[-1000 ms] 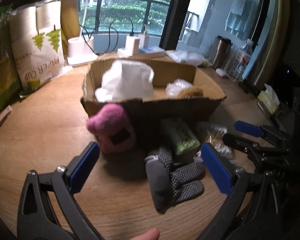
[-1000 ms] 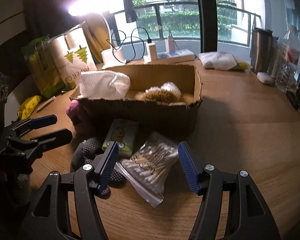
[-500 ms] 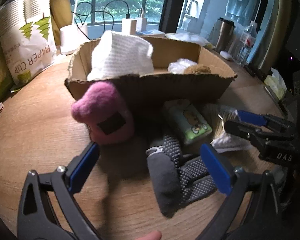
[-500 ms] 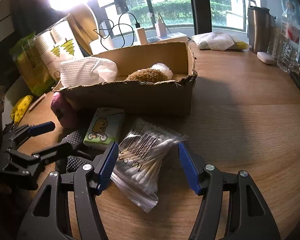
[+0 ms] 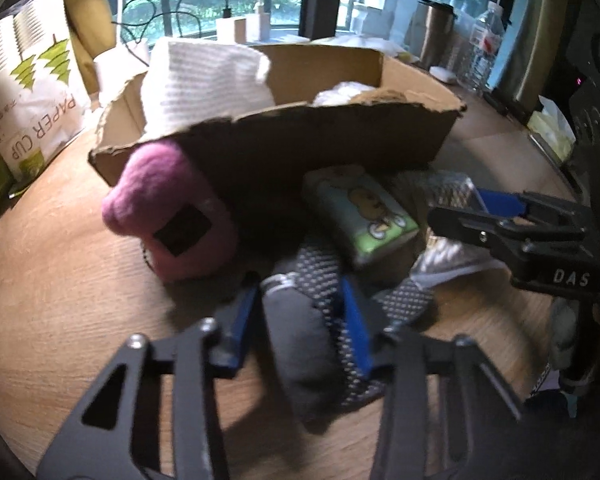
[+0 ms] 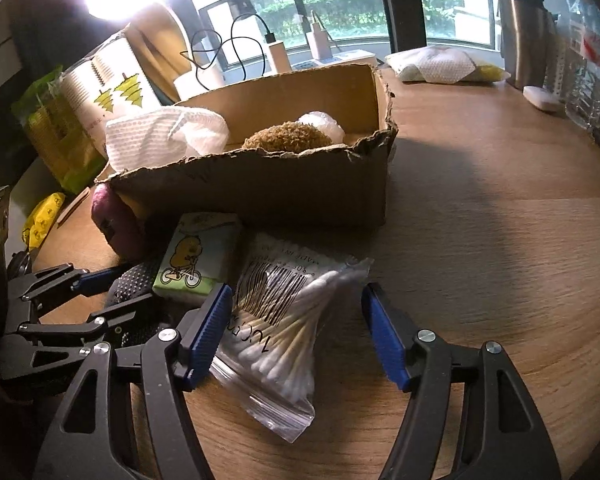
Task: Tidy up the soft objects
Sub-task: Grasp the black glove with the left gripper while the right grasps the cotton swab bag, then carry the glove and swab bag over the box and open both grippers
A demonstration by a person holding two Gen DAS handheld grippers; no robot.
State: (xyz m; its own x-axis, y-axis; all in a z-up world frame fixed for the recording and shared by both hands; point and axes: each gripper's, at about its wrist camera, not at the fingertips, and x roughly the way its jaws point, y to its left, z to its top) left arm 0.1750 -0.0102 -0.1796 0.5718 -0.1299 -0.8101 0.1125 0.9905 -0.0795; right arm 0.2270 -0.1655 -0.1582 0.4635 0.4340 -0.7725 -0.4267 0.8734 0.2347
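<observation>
My left gripper (image 5: 300,328) is shut on the grey dotted glove (image 5: 308,344) lying on the wooden table; the glove also shows in the right wrist view (image 6: 134,280). My right gripper (image 6: 296,336) is open, its jaws either side of a clear bag of cotton swabs (image 6: 288,320). A cardboard box (image 6: 268,184) holds a white cloth (image 6: 160,136), a brown fuzzy thing (image 6: 288,138) and a crumpled plastic bag (image 6: 320,120). A pink felt toy (image 5: 176,216) and a tissue pack (image 5: 364,216) lie in front of the box.
A paper cup package (image 5: 32,92) stands at the left. Chargers and cables (image 6: 276,52) sit behind the box. A steel tumbler (image 6: 528,36), a water bottle (image 5: 480,48) and a white cloth bundle (image 6: 440,64) stand at the right back.
My left gripper moved forward and closed its jaws on the grey glove. My right gripper came lower and closer around the cotton swab bag, still open.
</observation>
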